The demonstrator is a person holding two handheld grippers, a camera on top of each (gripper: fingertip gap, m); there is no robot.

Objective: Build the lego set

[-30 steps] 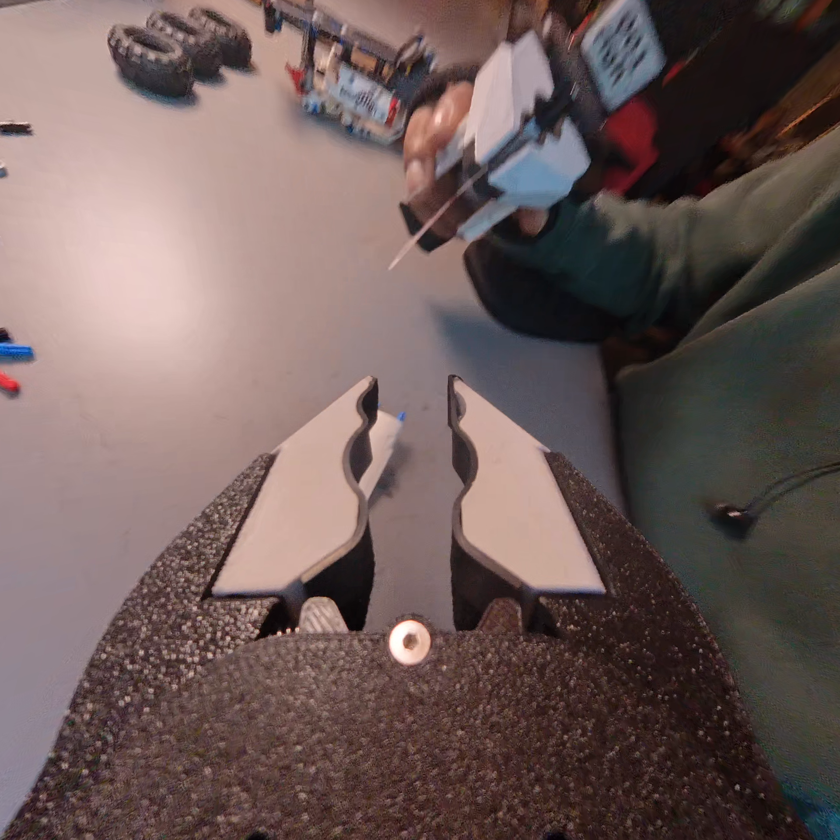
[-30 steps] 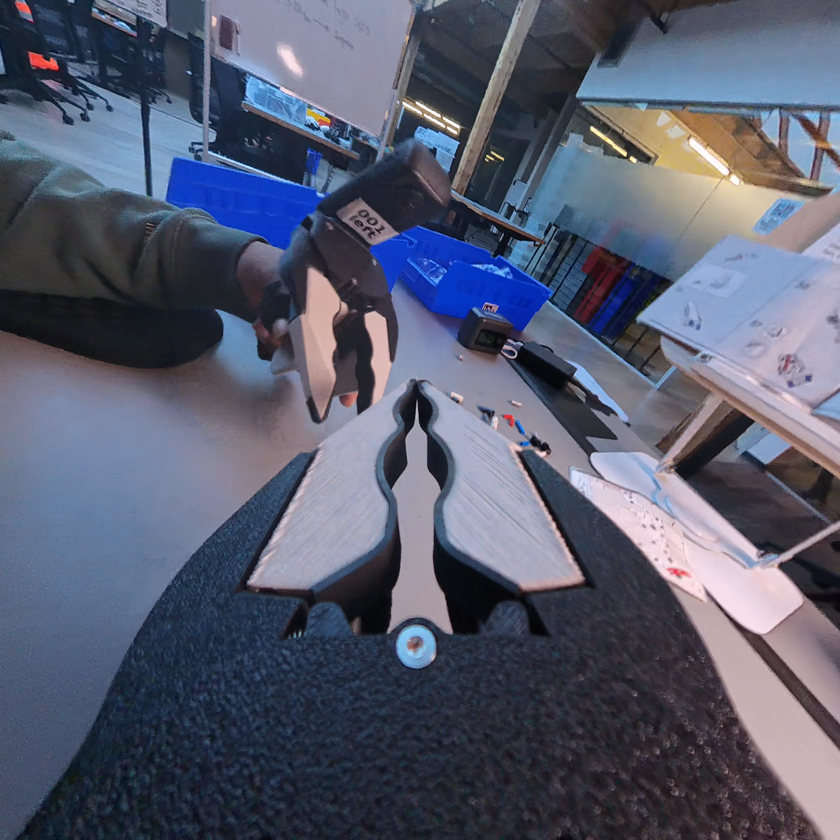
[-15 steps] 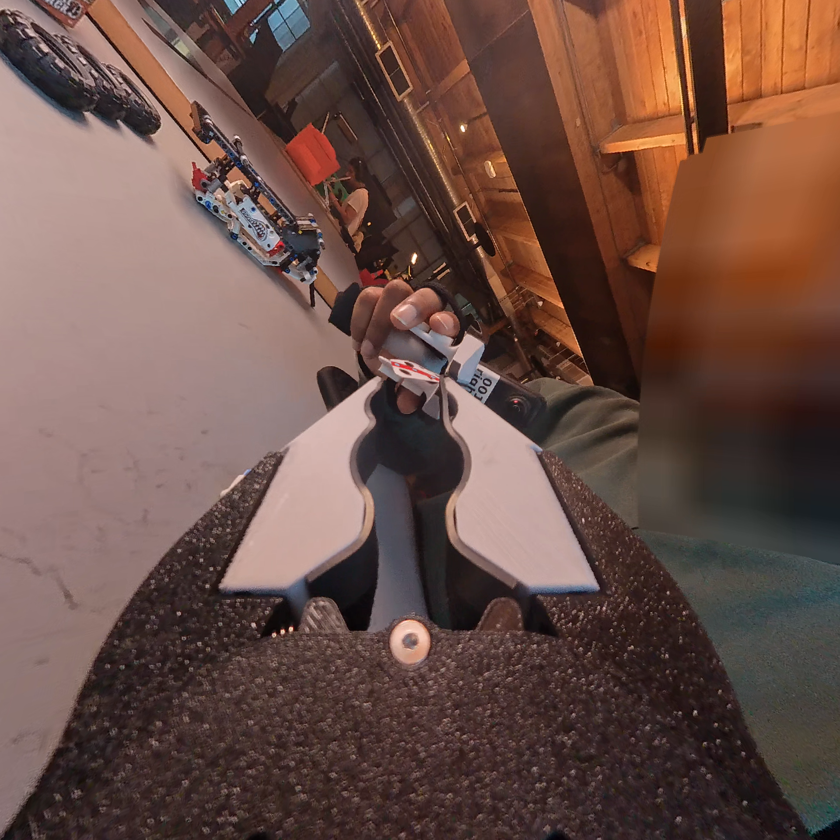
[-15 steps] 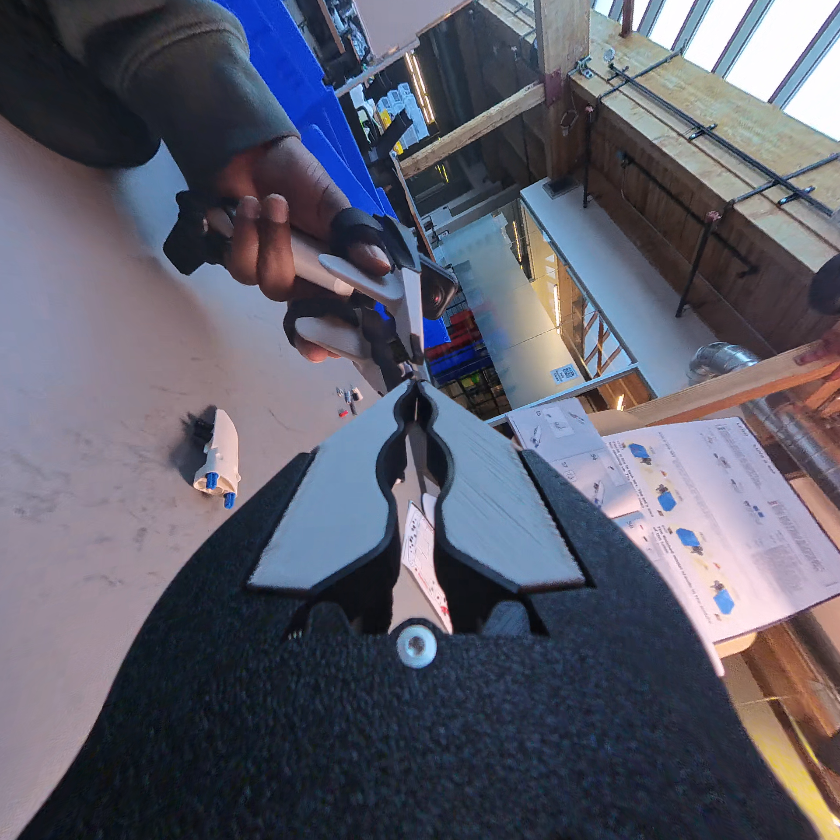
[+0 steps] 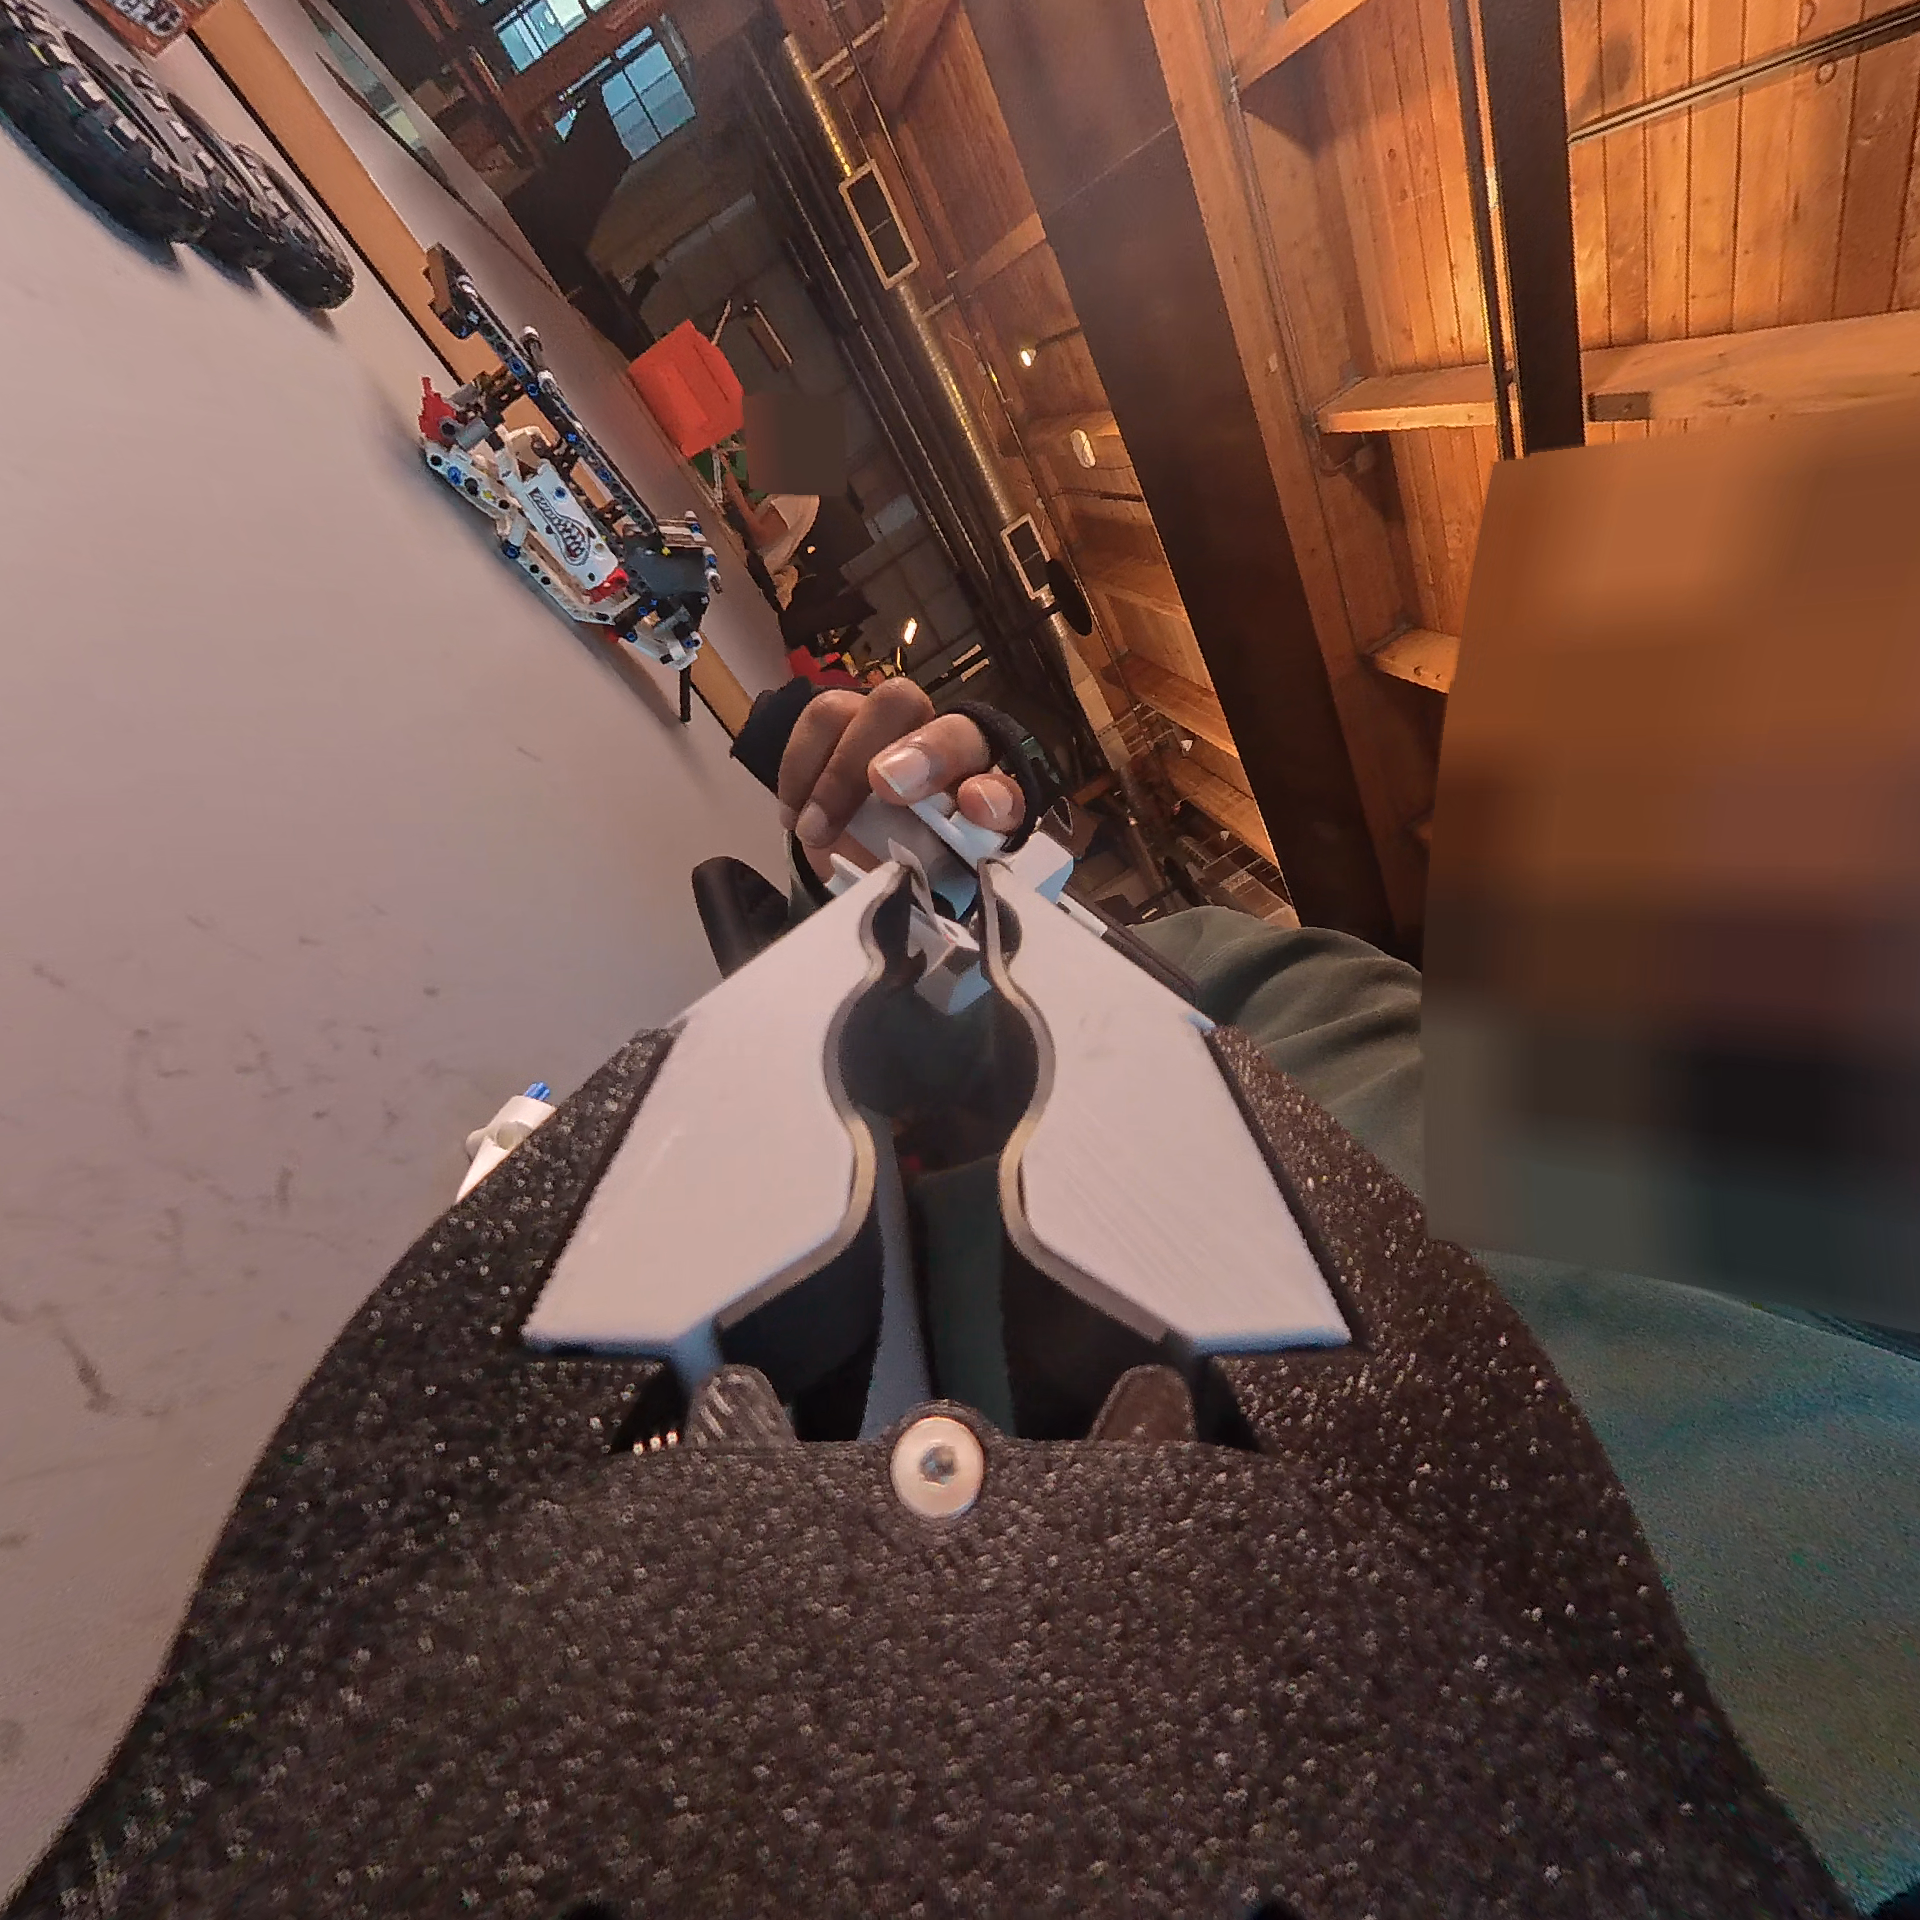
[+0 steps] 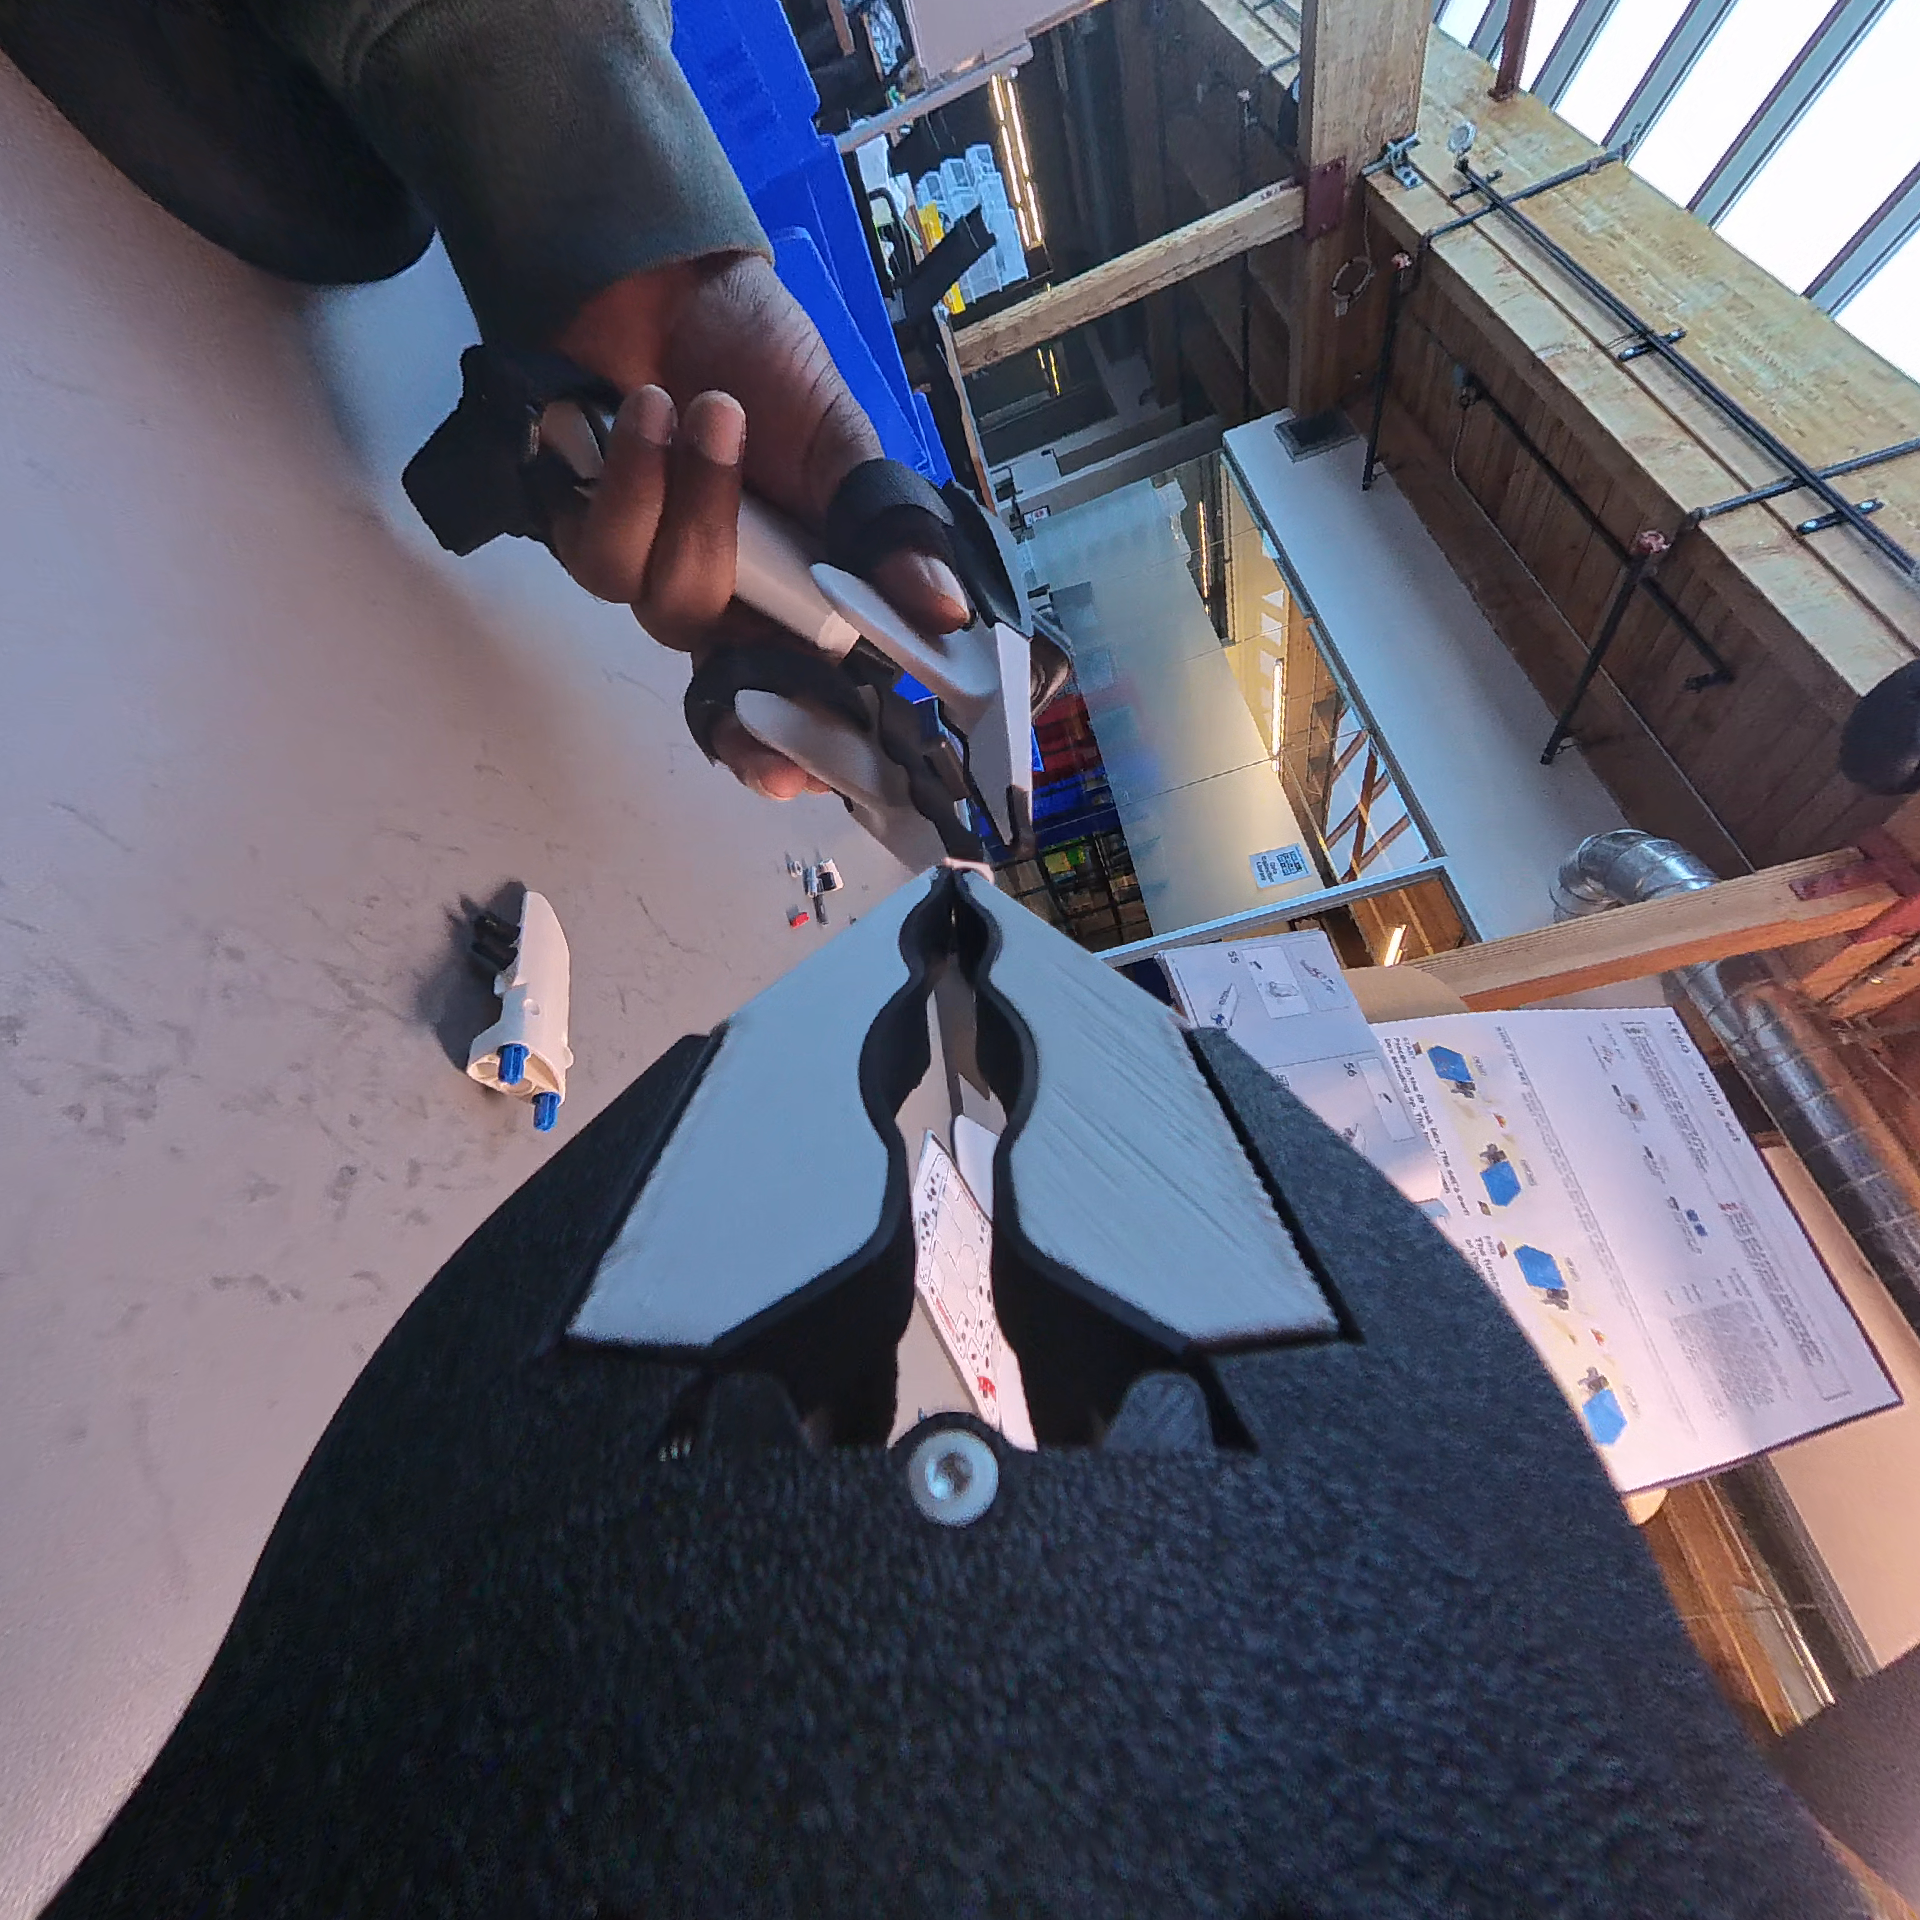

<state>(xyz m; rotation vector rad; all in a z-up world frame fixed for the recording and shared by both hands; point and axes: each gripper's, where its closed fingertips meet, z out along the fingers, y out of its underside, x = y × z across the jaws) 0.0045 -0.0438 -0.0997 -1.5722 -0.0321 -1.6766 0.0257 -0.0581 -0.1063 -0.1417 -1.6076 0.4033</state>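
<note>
Left wrist view: the left gripper (image 5: 940, 883) points at the right gripper (image 5: 935, 831) at 12 o'clock, its grey fingertips narrowed to a slim gap around a thin white sheet edge (image 5: 920, 914); whether they pinch it I cannot tell. A part-built white, black and red lego vehicle frame (image 5: 566, 520) lies on the grey table (image 5: 208, 831) at 11 o'clock, black rubber tyres (image 5: 156, 177) beyond it at 10.

Right wrist view: the right gripper (image 6: 954, 878) has its tips pressed together on a thin white sticker sheet with red marks (image 6: 961, 1268), which runs back between the fingers toward 6 o'clock. A white curved lego piece with blue pins (image 6: 525, 1008) lies on the table at 9 o'clock. An open instruction booklet (image 6: 1558, 1195) stands at 3
</note>
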